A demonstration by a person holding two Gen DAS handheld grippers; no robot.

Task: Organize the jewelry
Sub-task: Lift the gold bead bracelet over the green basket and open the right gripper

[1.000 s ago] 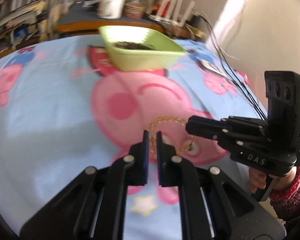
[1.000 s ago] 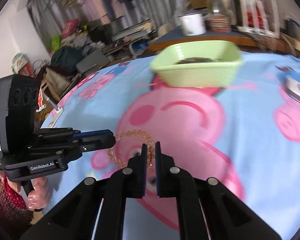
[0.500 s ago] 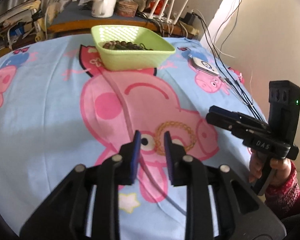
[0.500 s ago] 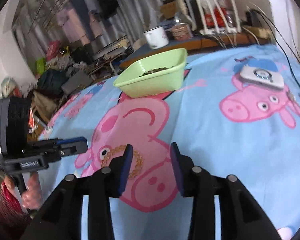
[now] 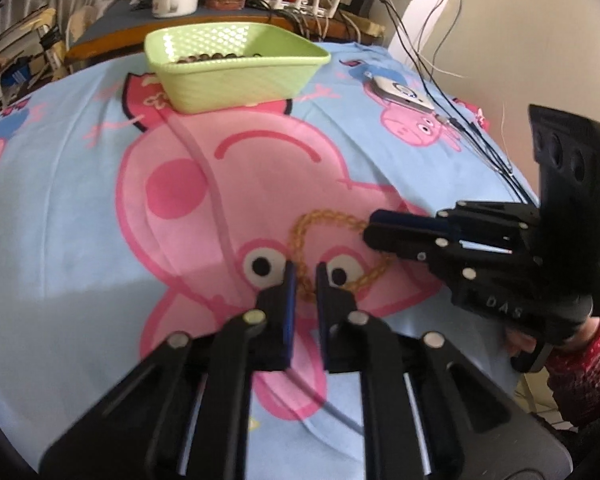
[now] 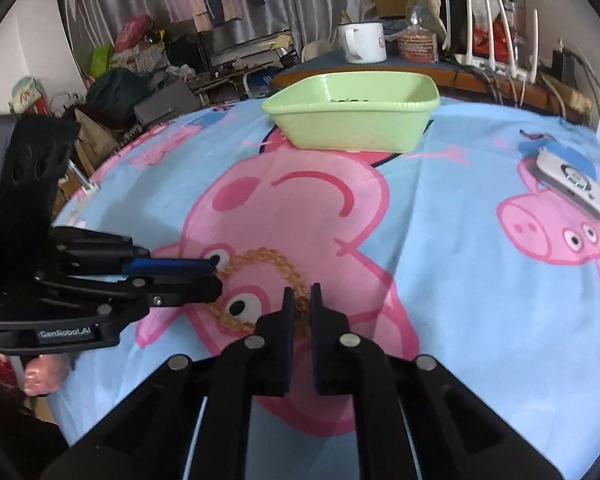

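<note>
Between the pads of the left tool [image 5: 304, 280] sits one strand of the amber bead bracelet [image 5: 332, 216]. Its jaws have just been closing and now pinch the beads at the loop's near edge. The right tool [image 6: 301, 300] does the same on the opposite side: its jaws have also just been closing, and a bead is caught between its tips. Each tool comes in sideways across the other's view, so the two grips face one another. The loop hangs or lies stretched between them, just above or on the cartoon-print cloth [image 5: 80, 208]; which of the two, I cannot tell. The bracelet's long axis therefore runs from one tool tip to the other, across the line each tool points along.

Beyond both tips, past a bare stretch of the pink pig print, stands the green basket [image 5: 236, 80], well apart from the bracelet. It lies ahead and a little to the left of the left tool, and ahead and a little to the right of the right tool. Neither hand looks clearly nearer to it. Its broad side faces the tools, and a few dark beads [image 5: 204, 57] already lie inside. Judging from this, the coming move is a shared carry forward and up over the near rim. Both grips need to travel together so the loop does not slip or snag.
</note>
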